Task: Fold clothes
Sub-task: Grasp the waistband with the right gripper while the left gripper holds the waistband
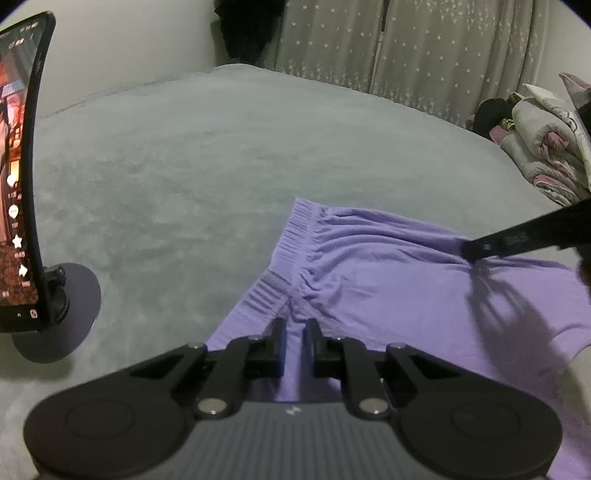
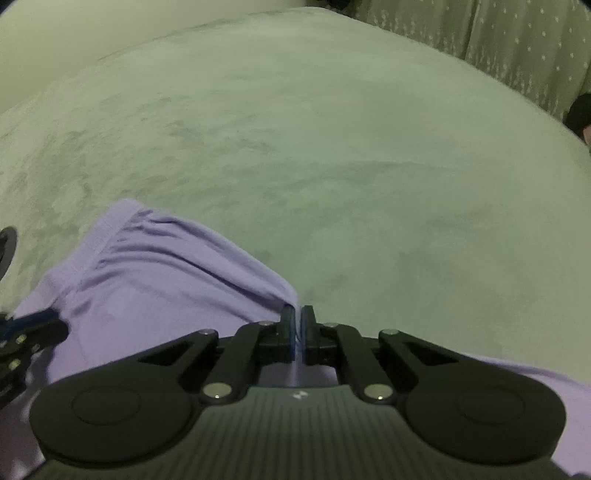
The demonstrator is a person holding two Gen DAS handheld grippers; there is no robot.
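Note:
A lilac garment (image 1: 388, 266) with a gathered elastic waistband lies on the grey bed (image 1: 184, 166), at the near right. My left gripper (image 1: 295, 325) is pinched on the cloth just below the waistband. Creases fan out from its tips, and fabric shows in the narrow gap. In the right wrist view the garment (image 2: 155, 280) fills the lower left. There my right gripper (image 2: 298, 314) is shut on its far edge, with a sliver of lilac between the pads. The right gripper (image 1: 469, 251) also reaches in from the right of the left wrist view. The left gripper (image 2: 22, 339) shows at the left edge.
A phone (image 1: 18, 184) with a lit screen stands on a round-based holder (image 1: 62, 314) at the left of the bed. A heap of patterned bedding (image 1: 546, 147) lies at the far right. Star-print curtains (image 1: 406, 55) and dark hanging clothes (image 1: 247, 29) are behind the bed.

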